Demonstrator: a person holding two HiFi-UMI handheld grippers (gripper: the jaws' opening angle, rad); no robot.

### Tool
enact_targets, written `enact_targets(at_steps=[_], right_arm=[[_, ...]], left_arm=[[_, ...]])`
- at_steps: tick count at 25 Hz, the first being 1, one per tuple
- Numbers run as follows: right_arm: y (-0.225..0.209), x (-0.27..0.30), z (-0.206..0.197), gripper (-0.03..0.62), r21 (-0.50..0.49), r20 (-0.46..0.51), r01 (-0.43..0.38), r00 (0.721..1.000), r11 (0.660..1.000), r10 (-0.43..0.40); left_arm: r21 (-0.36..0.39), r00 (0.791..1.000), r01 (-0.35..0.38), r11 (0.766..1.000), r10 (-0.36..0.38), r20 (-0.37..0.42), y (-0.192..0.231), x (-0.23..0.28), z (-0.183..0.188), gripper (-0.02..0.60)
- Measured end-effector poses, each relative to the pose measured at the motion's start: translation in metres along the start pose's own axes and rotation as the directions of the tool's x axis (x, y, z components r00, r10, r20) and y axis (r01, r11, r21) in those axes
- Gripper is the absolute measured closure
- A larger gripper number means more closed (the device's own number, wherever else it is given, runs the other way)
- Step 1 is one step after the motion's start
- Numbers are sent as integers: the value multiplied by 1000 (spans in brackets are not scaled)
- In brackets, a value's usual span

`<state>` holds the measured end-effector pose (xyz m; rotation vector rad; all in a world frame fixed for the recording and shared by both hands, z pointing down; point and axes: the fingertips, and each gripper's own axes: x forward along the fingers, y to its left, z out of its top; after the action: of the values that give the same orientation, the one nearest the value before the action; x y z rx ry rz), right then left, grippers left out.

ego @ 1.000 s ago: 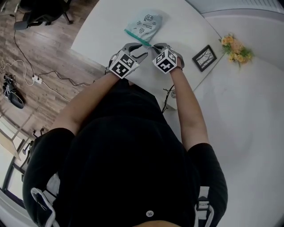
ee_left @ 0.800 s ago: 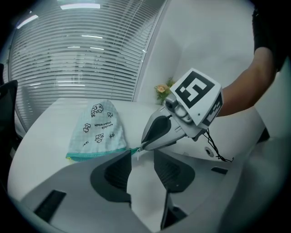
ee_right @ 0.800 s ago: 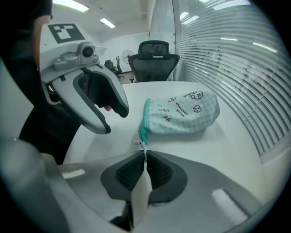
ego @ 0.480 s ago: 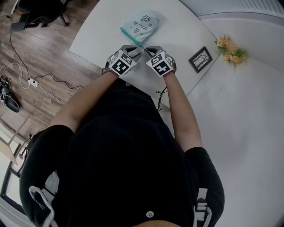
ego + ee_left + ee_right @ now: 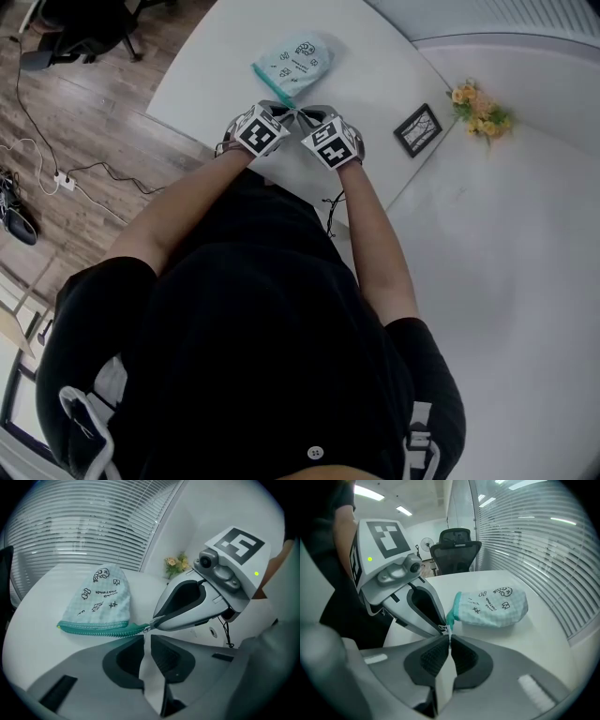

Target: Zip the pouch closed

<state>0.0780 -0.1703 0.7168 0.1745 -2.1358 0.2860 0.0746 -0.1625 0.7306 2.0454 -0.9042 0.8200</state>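
The pouch (image 5: 295,61) is pale blue-green with tiny checks, black doodles and a few black words too small to read. It lies flat on the white tabletop (image 5: 225,56), a little way in from the near edge. Its darker green zip (image 5: 93,629) runs along the side that faces the person, and one end of the zip sticks out past the pouch.

The right gripper (image 5: 449,639) has its jaws tight together on the small metal pull (image 5: 151,628) at that end. The left gripper (image 5: 143,638) has just been closing its jaws. They are almost together now, with the green end of the zip nipped between their tips.

Both grippers point forward and down, tip to tip, just inside the near edge. Each one has a cube (image 5: 261,133) with black and white squares. The left arm (image 5: 178,216) and right arm (image 5: 375,234) reach out to them. A small picture frame (image 5: 417,129) lies by the tabletop's right edge.
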Motion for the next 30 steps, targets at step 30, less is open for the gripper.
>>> enact_targets(at_steps=[30], right_arm=[[-6,-1,-22,572,20,-167,36,985,999,-32]], left_arm=[[38,983,15,999,-8,-182,3,6,3,574]])
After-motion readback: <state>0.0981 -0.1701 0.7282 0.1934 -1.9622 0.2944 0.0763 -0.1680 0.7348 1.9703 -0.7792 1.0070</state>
